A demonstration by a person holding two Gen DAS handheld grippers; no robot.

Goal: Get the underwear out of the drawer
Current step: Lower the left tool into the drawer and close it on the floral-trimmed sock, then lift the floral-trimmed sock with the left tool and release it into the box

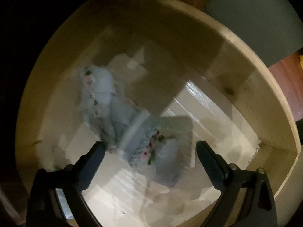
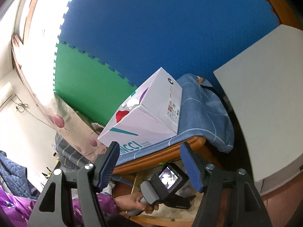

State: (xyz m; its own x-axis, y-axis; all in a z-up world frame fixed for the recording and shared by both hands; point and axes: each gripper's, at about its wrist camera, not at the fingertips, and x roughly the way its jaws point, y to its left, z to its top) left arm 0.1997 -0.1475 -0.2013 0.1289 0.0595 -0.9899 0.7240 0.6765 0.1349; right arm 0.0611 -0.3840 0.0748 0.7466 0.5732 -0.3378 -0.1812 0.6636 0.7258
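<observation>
In the left wrist view a light blue piece of underwear (image 1: 121, 117) with floral lace trim lies crumpled on the floor of an open pale wooden drawer (image 1: 246, 71). My left gripper (image 1: 149, 151) is open, its fingers spread just in front of the underwear, above its near end. The picture is blurred. In the right wrist view my right gripper (image 2: 149, 162) is open and empty, held high above the drawer. Below it I see the other hand-held gripper unit (image 2: 166, 185) with its small screen, down in the drawer.
A white shoe box (image 2: 149, 117) sits on a blue patterned cloth (image 2: 204, 113) over a wooden edge. A grey panel (image 2: 265, 98) stands at the right. Blue and green foam mats (image 2: 151, 28) cover the wall. White paper lines the drawer floor (image 1: 132, 198).
</observation>
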